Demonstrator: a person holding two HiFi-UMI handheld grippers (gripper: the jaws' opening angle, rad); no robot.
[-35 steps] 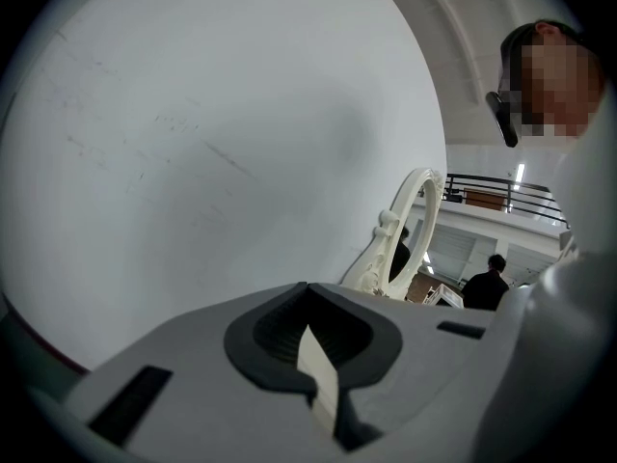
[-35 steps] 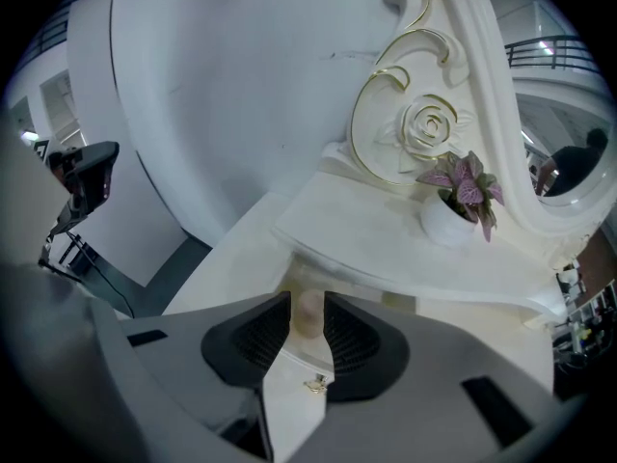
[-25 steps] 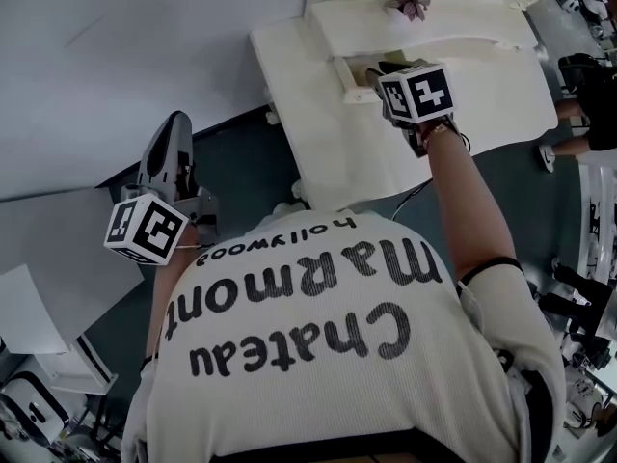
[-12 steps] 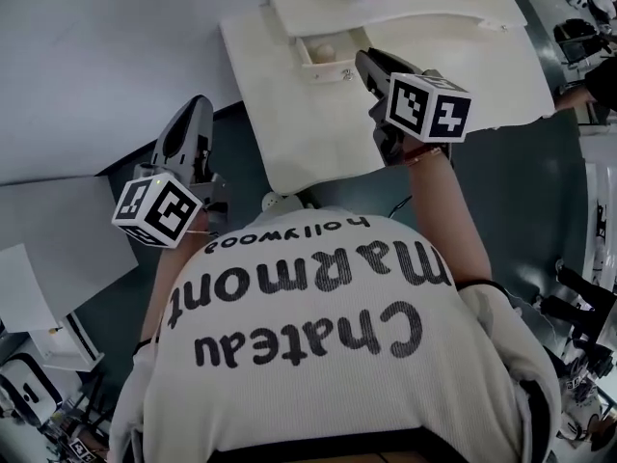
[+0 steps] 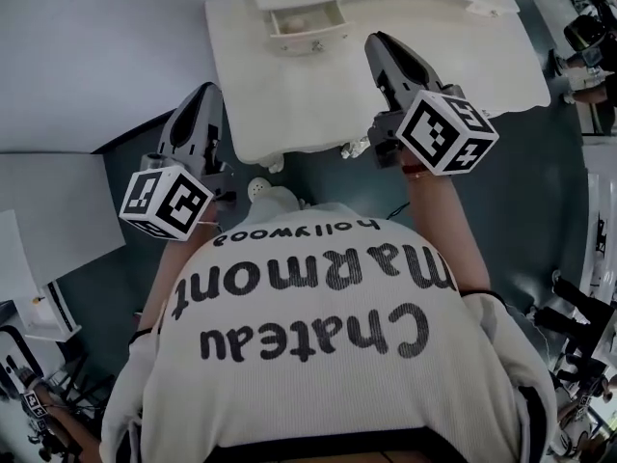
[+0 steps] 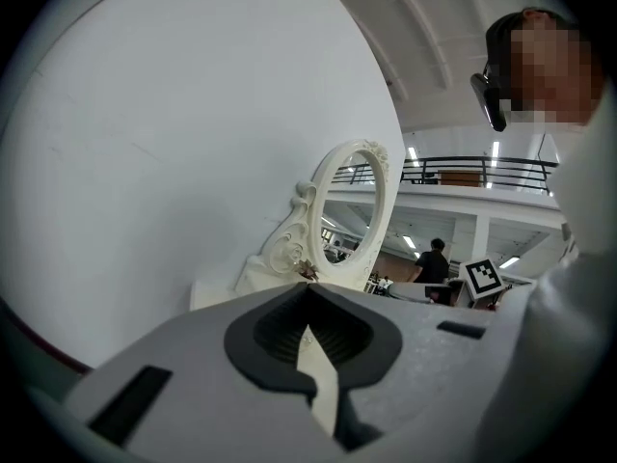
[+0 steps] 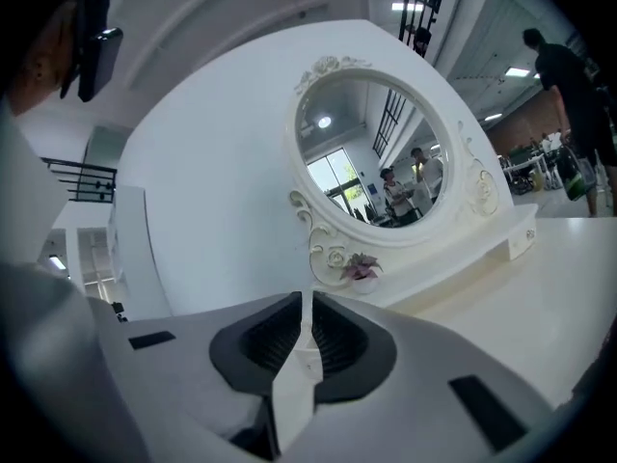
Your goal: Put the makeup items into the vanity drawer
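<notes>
Back from the drawer [image 5: 328,37] has come the right hand-held gripper [image 5: 382,42], and the person has stepped away from the worktop [image 5: 318,104]. Its jaws are pressed together and hold nothing. The left hand-held gripper [image 5: 206,95] is the same, off the worktop at 9 o'clock. The drawer stands open at 12 o'clock with a small pale makeup item [image 5: 294,24] inside. I think this item is put away. Next looks like pushing the drawer shut or finding more. Nothing lies in between. A mirror [image 7: 376,152] and a flower pot [image 7: 362,268] stand behind.
</notes>
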